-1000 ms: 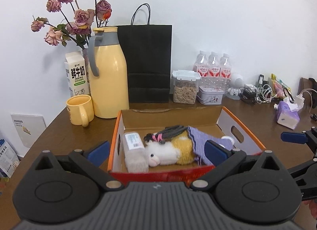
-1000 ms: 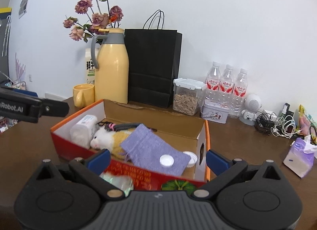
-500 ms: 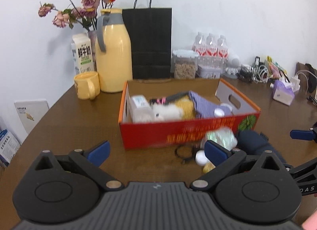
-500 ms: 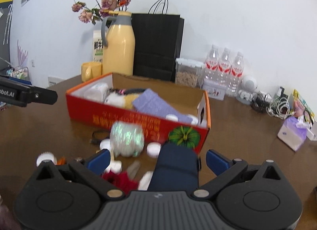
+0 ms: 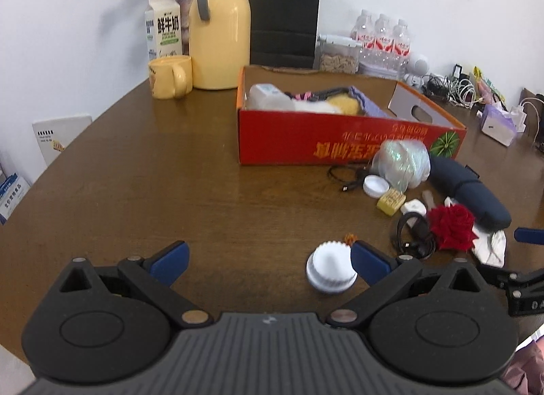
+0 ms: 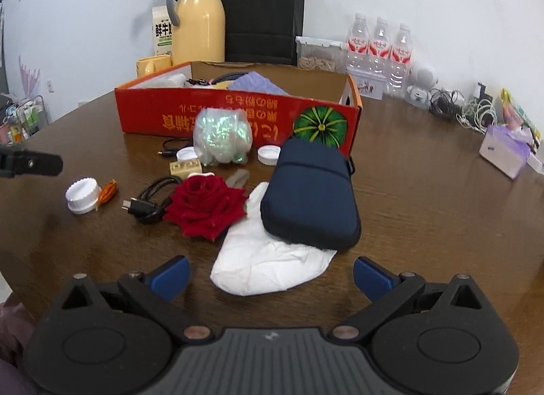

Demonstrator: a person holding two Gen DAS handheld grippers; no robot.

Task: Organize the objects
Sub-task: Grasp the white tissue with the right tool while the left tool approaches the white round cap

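While the box (image 6: 238, 113) at 12 o'clock holds several items, the pouch (image 6: 311, 198), rose (image 6: 205, 206) and cap (image 5: 330, 271) lie loose on the worktop (image 5: 153, 191); both grippers (image 5: 268, 257) (image 6: 270, 274) gape empty.

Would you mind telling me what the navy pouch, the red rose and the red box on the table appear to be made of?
The navy pouch looks like matte woven fabric, with a seam line and soft rounded edges. The red rose seems artificial, probably velvety cloth: dense, dull petals with faint glittery specks. The red box appears to be printed corrugated cardboard, since its inner walls are bare brown.
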